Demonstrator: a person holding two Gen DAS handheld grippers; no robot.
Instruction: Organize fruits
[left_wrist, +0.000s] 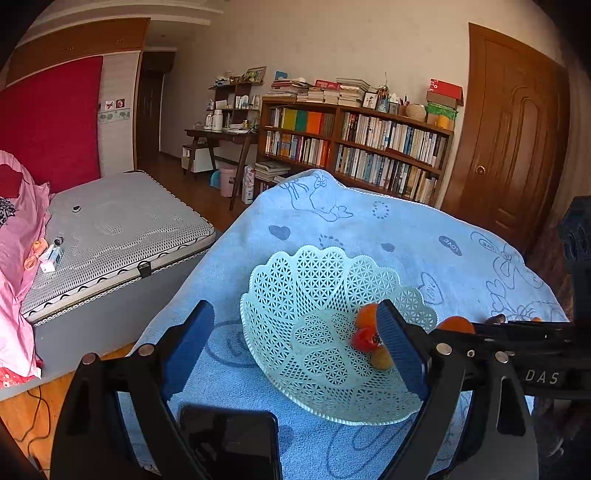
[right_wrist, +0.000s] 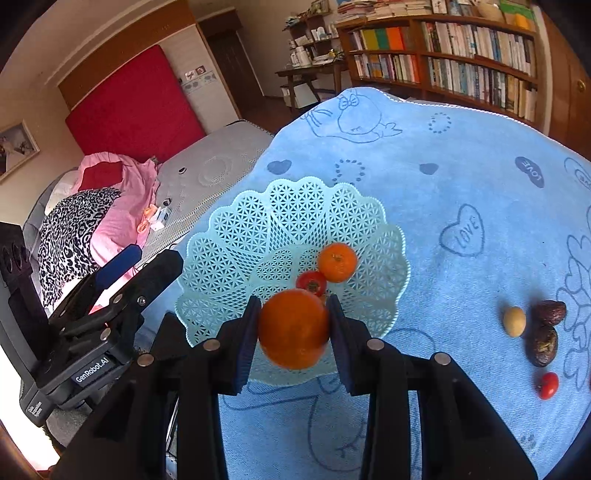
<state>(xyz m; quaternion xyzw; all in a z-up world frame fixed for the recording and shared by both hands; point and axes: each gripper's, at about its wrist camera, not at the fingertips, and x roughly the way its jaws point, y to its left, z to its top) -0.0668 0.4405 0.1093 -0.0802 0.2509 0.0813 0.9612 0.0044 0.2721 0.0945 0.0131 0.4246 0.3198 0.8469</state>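
A pale green lattice basket (right_wrist: 280, 221) sits on a blue towel (right_wrist: 461, 155). Inside it lie a small orange (right_wrist: 338, 262) and a red tomato (right_wrist: 312, 282); the left wrist view also shows a yellowish fruit (left_wrist: 380, 359) beside them. My right gripper (right_wrist: 293, 332) is shut on a larger orange (right_wrist: 293, 328), held above the basket's near rim. My left gripper (left_wrist: 295, 343) is open, its fingers either side of the basket (left_wrist: 317, 280), holding nothing. On the towel to the right lie a yellow fruit (right_wrist: 514, 321), two dark wrinkled fruits (right_wrist: 550, 312) and a tomato (right_wrist: 547, 385).
A dark phone (left_wrist: 229, 439) lies on the towel near my left gripper's base. A bed (left_wrist: 110, 229) with pink bedding stands to the left, below the towel-covered surface. A bookshelf (left_wrist: 362, 147) and a wooden door (left_wrist: 513, 147) are behind.
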